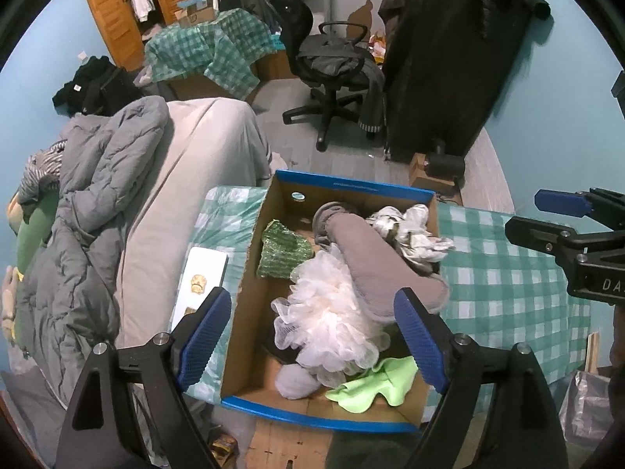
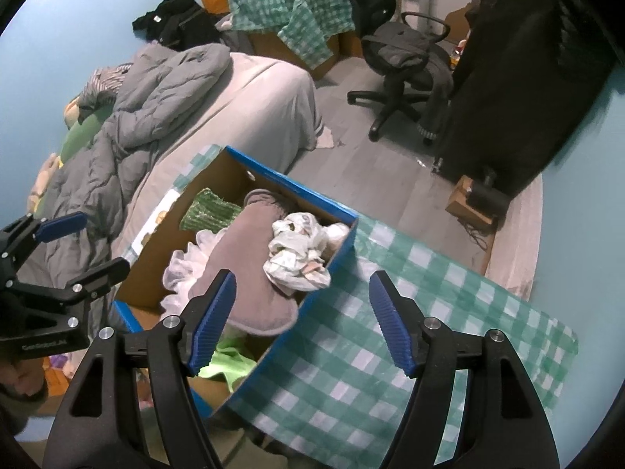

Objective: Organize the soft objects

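Soft objects sit piled in the cardboard box [image 1: 250,273] on the checked table [image 1: 504,273]. Left wrist view: left tool [image 1: 312,336] wide, nothing between its pads, above white mesh pouf [image 1: 332,305], grey cushion [image 1: 375,258], green cloth [image 1: 375,387]; white tablet [image 1: 203,273] beside box shows clearly only here. Right wrist view: right tool [image 2: 302,320] wide, empty, over box edge; crumpled plastic bags [image 2: 300,250] show clearer.

Over on the bed [image 1: 218,148] lies a rumpled grey quilt [image 1: 97,179]; beyond it stands a black office chair [image 1: 332,58], clothes draped across its seat, perhaps a jacket.
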The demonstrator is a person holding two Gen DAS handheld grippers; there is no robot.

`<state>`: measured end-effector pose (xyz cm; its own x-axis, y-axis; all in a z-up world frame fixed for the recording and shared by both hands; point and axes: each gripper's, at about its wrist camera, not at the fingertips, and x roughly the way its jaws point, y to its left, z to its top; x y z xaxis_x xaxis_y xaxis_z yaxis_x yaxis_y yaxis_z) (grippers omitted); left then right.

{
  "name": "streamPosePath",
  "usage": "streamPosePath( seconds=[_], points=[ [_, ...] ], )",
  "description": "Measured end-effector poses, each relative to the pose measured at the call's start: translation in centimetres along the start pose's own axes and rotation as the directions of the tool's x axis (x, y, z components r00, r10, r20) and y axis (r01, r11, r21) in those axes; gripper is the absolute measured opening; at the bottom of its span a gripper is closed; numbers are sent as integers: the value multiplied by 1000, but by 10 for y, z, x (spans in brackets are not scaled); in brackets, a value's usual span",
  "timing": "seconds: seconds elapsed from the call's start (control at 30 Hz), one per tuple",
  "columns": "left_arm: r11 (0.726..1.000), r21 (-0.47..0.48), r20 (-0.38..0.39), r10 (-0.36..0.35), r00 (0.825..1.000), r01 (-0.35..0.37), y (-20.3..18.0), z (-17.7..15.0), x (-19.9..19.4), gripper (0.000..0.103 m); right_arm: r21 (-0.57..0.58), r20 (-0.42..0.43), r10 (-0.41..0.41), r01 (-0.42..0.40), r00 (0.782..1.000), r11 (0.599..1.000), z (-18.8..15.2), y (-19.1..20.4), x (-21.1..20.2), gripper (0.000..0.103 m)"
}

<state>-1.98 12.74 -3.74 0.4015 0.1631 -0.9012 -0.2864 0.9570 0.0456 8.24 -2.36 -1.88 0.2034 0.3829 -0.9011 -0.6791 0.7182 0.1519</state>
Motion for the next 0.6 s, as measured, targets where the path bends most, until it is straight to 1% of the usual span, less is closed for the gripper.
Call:
streamPosePath(
  seconds=[0.13, 0.2, 0.27, 0.47, 0.6],
  points=[
    [1000, -3, -1, -4, 1000, 4, -12, -7, -9, 90, 2, 19, -16, 16, 1000, 1000, -9, -5, -14, 71],
    [1000, -4, -8, -18, 1000, 18, -18, -11, -12, 97, 9, 29, -21, 21, 999, 1000, -14, -10, -22, 71],
    [1000, 1, -17, -18, 1000, 18, -25, -15, -14, 97, 21, 37, -22, 21, 999, 1000, -20, -15, -30, 72],
    [1000, 21, 20, -8, 1000, 8, -44, -20, -31, 97, 49, 49, -49, 47, 998, 998, -34, -29, -48, 72],
    [1000, 5, 20, -13, 1000, 13, -50, -22, -37, 97, 65, 61, -71, 67, 996, 996, -43, -38, -60, 72]
  ],
)
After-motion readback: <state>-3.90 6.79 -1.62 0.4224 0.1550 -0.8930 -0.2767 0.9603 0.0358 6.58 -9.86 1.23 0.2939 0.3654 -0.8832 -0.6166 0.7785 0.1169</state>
